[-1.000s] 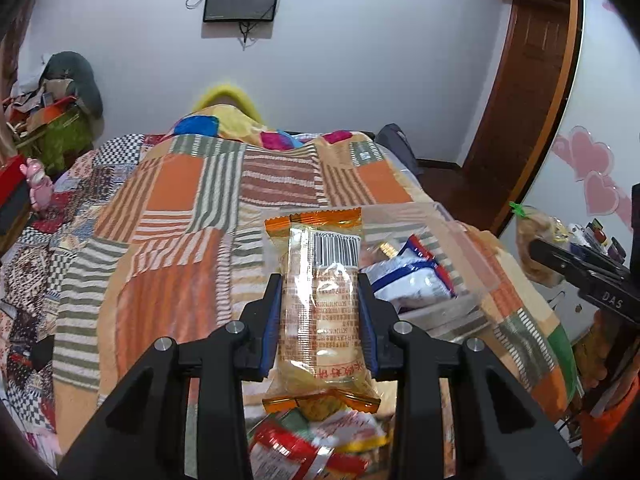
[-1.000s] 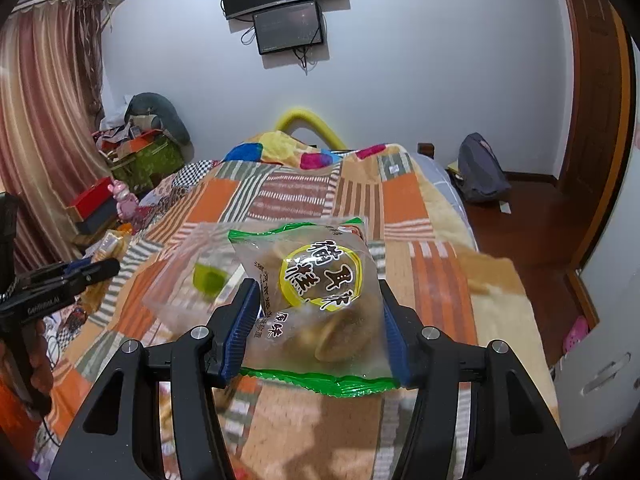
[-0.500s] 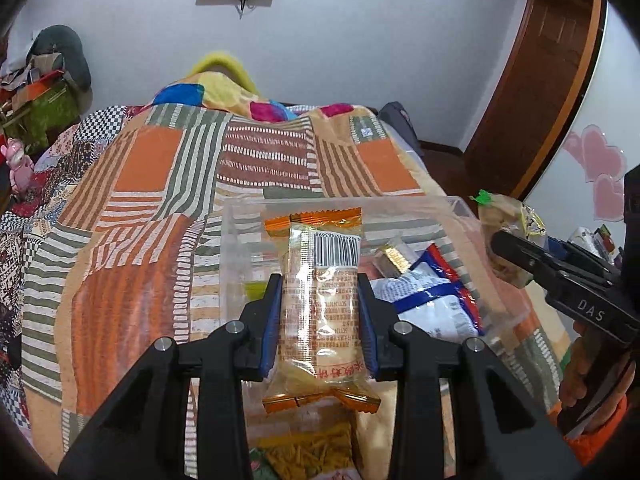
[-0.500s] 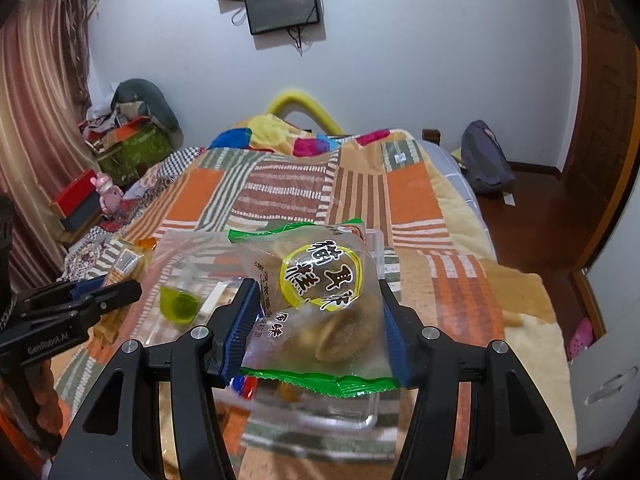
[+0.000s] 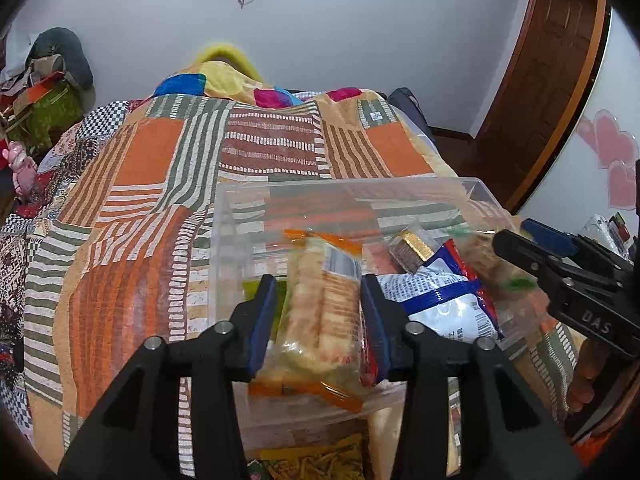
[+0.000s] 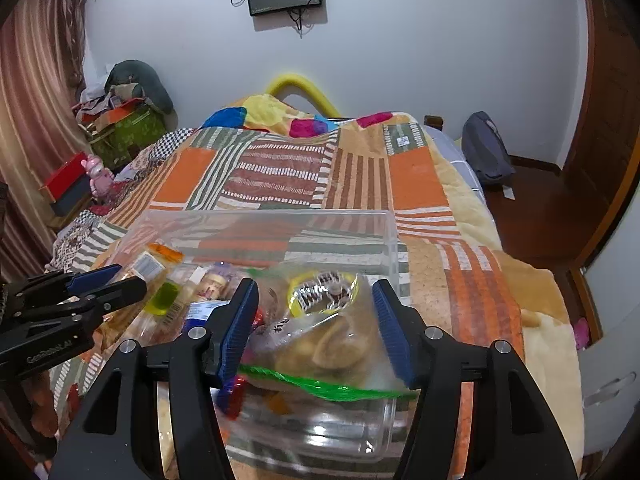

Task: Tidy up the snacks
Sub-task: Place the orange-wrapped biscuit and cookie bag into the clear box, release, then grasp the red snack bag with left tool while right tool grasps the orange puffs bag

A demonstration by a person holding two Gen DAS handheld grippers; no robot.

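Note:
A clear plastic box (image 5: 348, 192) (image 6: 276, 216) sits on the patchwork bed. My left gripper (image 5: 320, 300) has its jaws spread around an orange-edged biscuit pack (image 5: 324, 300) that is blurred and tilting into the box. My right gripper (image 6: 316, 312) has its jaws spread around a green-edged pastry bag (image 6: 324, 340) that sags into the box. The box also holds a blue-and-white packet (image 5: 444, 300), a gold-wrapped snack (image 5: 412, 248) and a green jelly cup (image 6: 162, 298). Each gripper shows in the other's view, the right one (image 5: 560, 268) and the left one (image 6: 80, 292).
A yellow snack packet (image 5: 316, 460) lies on the quilt (image 5: 152, 200) in front of the box. Clutter and a green box (image 6: 128, 128) stand at the left of the bed. A backpack (image 6: 484, 148) lies on the floor by the wooden door.
Both grippers moved down and forward over the box. Both sets of jaws opened, and the biscuit pack and the pastry bag are slipping out into the box.

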